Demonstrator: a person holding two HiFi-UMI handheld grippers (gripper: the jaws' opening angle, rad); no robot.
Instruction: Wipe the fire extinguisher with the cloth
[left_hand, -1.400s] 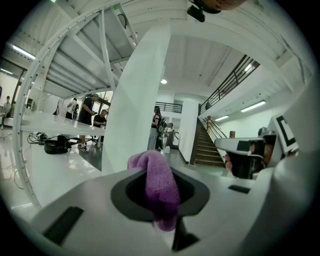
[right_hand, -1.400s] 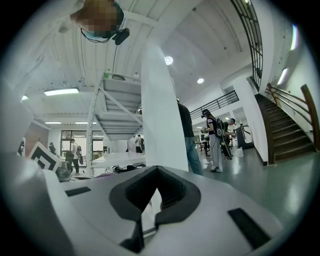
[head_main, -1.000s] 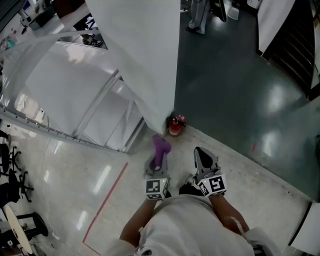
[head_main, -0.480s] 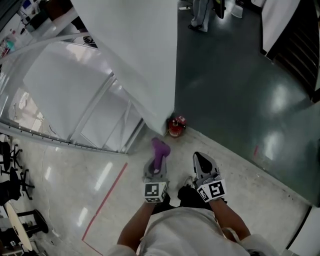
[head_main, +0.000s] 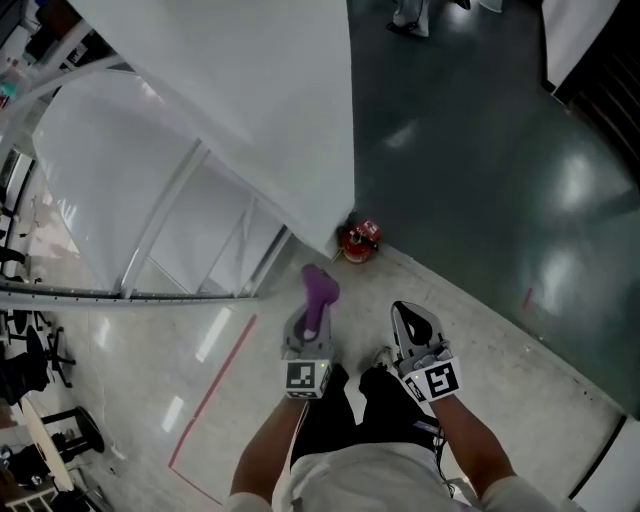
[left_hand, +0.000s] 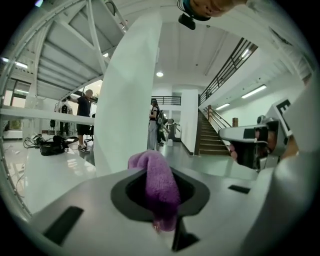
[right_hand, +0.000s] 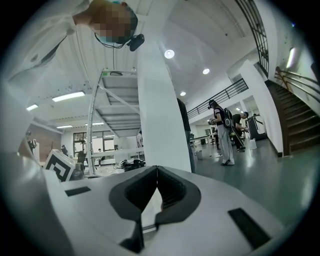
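The fire extinguisher (head_main: 360, 241) is red and stands on the floor at the foot of the white pillar (head_main: 270, 110). It sits tight against the pillar's near corner, where the pale tiles (head_main: 120, 350) meet the dark floor (head_main: 480, 180). It is beyond both my tongs and nothing touches it.

The purple cloth (head_main: 320, 290) is in my left gripper (head_main: 312, 318). The jaws are pinched on it and kept partly apart by its thickness, and a bunched end sticks out ahead toward the extinguisher, stopping short of it. My right gripper (head_main: 410, 312) is just beside the left one, with its jaws fully together and nothing between them.

To the right of the extinguisher the dark floor lies open and wide. To its left the pillar's face and a slanted metal frame (head_main: 190, 190) close that side in. On the near left a red tape line (head_main: 213, 385) runs across the pale tiles. People (left_hand: 152, 125) stand far off across the hall.
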